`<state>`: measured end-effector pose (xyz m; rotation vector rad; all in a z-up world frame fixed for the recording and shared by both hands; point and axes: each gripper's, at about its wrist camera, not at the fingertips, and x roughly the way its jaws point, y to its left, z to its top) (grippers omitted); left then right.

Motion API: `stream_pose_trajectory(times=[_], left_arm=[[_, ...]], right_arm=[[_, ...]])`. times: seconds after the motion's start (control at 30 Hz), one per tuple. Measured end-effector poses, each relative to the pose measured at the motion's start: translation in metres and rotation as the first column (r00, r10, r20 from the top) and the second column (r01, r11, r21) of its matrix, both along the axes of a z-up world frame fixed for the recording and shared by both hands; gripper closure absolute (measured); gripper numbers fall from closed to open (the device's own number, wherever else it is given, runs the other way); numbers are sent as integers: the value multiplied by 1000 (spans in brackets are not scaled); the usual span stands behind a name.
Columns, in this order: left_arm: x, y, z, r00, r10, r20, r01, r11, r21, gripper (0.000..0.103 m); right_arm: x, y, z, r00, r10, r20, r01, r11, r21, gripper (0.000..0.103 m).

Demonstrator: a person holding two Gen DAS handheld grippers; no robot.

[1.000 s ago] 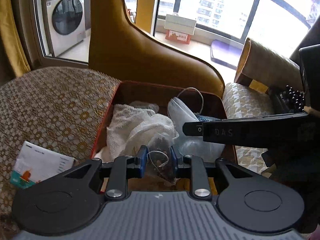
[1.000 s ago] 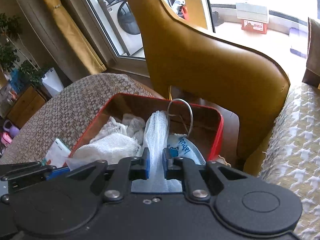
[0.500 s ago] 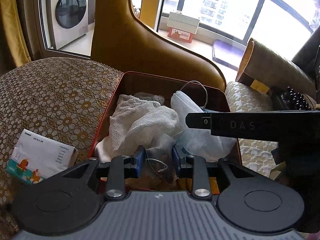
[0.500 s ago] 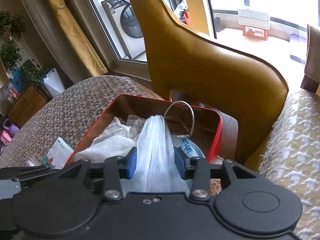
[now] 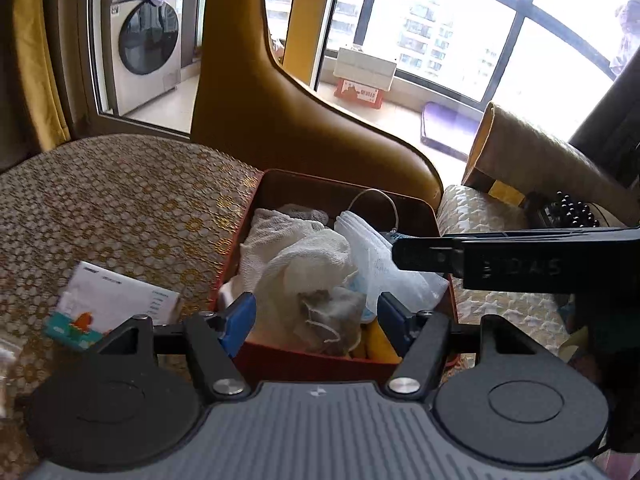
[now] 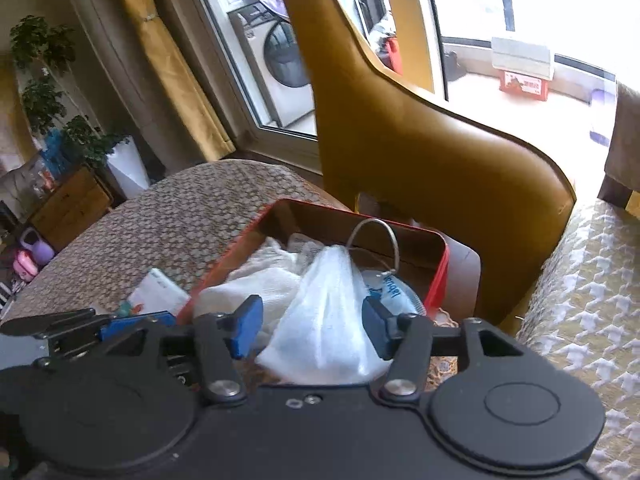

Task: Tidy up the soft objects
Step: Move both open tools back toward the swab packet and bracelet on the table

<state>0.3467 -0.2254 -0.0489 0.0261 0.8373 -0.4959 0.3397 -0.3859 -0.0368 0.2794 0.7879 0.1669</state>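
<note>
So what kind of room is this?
Most likely a living room in a flat: a patterned sofa seat, a tan armchair back, and a washing machine on a balcony behind glass doors.

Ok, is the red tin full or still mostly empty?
Full. The red tin is heaped with white gauze cloth, a mesh bag and a small pouch, above its rim.

Red box [image 5: 256, 204] packed: white cloth [image 5: 296, 256], mesh bag [image 6: 328, 320] and small pouch [image 5: 332, 320] fill it above the rim. Wire loop [image 6: 376, 240] stands at the back. Chair back [image 6: 420, 152] blocks beyond. Patterned cushion [image 5: 120, 208] left is open, bar one tissue pack [image 5: 108, 308].
</note>
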Motion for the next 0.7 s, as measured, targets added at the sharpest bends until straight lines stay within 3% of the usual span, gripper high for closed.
stream_pose_trajectory(times=[0.57, 0.7], left_arm=[[-66, 82, 56, 993, 69, 96, -66, 997, -36, 36], [-83, 106, 65, 989, 91, 113, -86, 995, -43, 30]], right_arm=[[-73, 53, 55, 988, 123, 95, -119, 992, -40, 33], [-89, 71, 64, 981, 153, 123, -150, 988, -36, 29]])
